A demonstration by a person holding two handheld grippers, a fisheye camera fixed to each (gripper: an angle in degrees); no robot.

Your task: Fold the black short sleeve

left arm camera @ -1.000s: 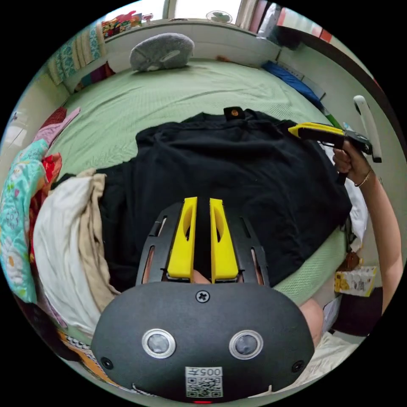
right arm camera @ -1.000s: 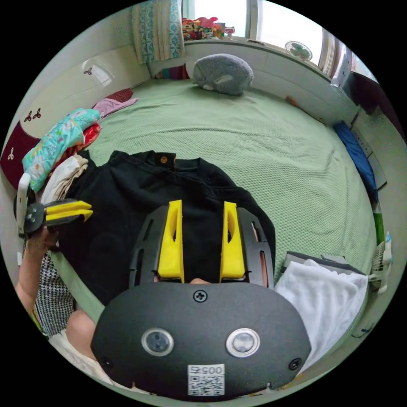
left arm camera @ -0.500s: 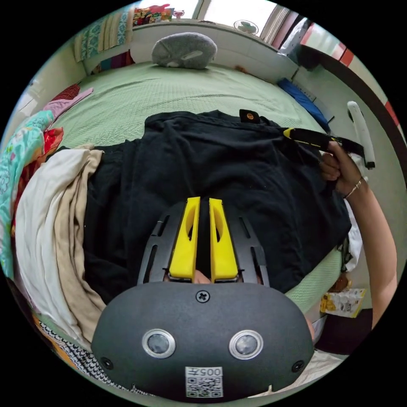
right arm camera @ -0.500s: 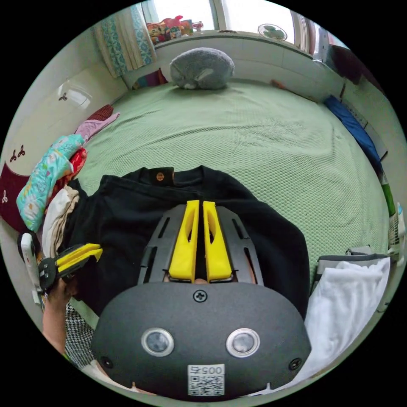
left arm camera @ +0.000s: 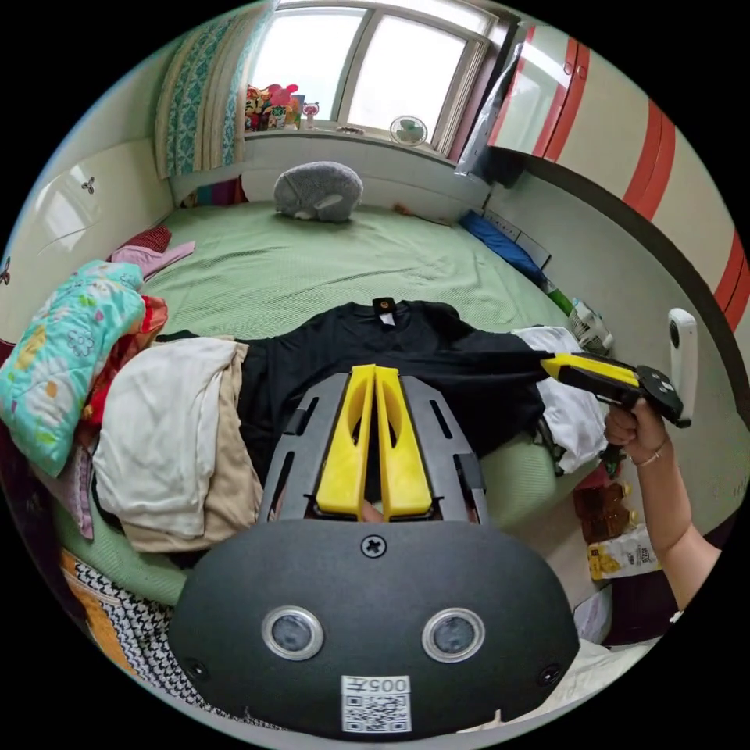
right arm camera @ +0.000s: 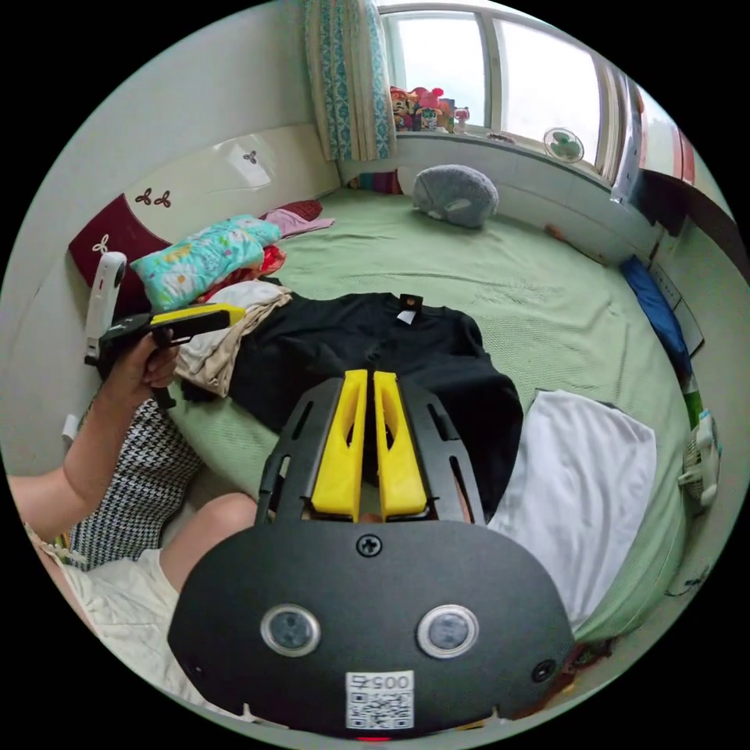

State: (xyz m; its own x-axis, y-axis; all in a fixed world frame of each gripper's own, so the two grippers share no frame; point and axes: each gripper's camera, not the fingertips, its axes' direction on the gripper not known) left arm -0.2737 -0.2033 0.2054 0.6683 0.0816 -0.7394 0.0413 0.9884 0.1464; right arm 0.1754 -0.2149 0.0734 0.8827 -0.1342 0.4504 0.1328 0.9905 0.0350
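Raised from earlier, my left tongs [left arm camera: 373, 383] and right tongs [right arm camera: 369, 387], both clamped on the black short sleeve [right arm camera: 367, 344], above the bed [right arm camera: 500, 289].

In the right gripper view, the shirt [right arm camera: 367, 351] is laid mid-frame on the bed [right arm camera: 500, 281], a clothes pile [right arm camera: 226, 312] at left, a folded garment [right arm camera: 586, 476] at lower right.

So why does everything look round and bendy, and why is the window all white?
Both views come from fisheye lenses, which squeeze the room into a circle with black corners. In the left gripper view the window is blown out white by daylight and the wall bends; in the right gripper view the window glares white too, and the green bed curves like a bowl. The black shirt stays sharp.
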